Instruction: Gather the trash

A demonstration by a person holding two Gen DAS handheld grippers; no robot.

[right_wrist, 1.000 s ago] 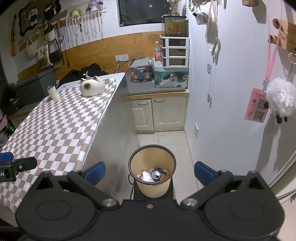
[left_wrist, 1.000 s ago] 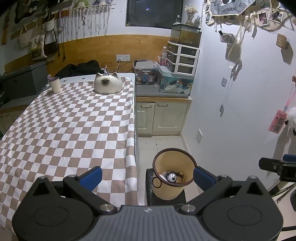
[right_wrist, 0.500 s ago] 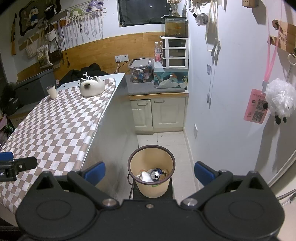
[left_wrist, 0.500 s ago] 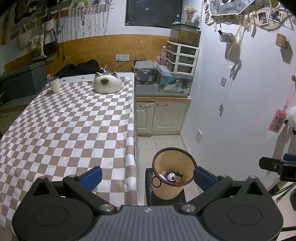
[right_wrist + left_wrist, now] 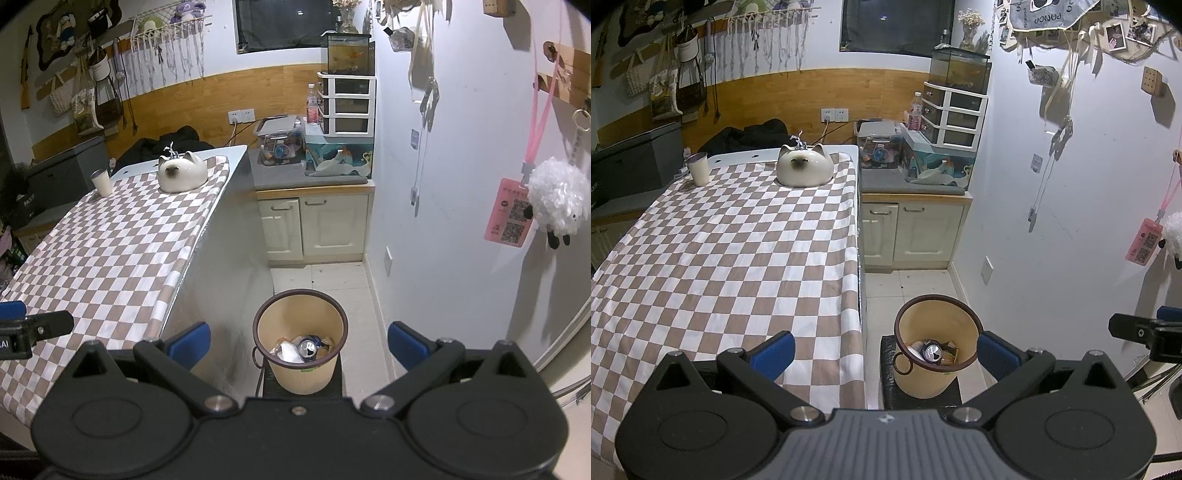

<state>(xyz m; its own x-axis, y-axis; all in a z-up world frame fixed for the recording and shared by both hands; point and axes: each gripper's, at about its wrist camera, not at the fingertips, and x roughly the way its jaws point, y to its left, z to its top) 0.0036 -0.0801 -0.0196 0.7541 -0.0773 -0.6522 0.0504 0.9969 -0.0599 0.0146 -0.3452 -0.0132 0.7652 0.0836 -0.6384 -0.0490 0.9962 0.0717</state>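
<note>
A tan waste bin (image 5: 936, 382) (image 5: 301, 376) with a dark rim stands on a black stool on the floor, right of the checkered table (image 5: 720, 258) (image 5: 110, 251). Inside lie a drink can (image 5: 932, 351) (image 5: 308, 346), crumpled white paper (image 5: 286, 350) and other scraps. My left gripper (image 5: 884, 350) is open and empty, held above the table's near right corner and the bin. My right gripper (image 5: 299, 341) is open and empty too, directly above the bin. Each gripper shows at the edge of the other's view.
A cat-shaped ceramic pot (image 5: 804, 169) and a paper cup (image 5: 698, 168) sit at the table's far end. Cream cabinets (image 5: 912, 232) with boxes, drawers and a fish tank stand at the back. A white wall (image 5: 443, 221) with hanging items closes the right side.
Both grippers stay open and almost still. The views have only drifted very slightly; the bin's contents have not changed.
</note>
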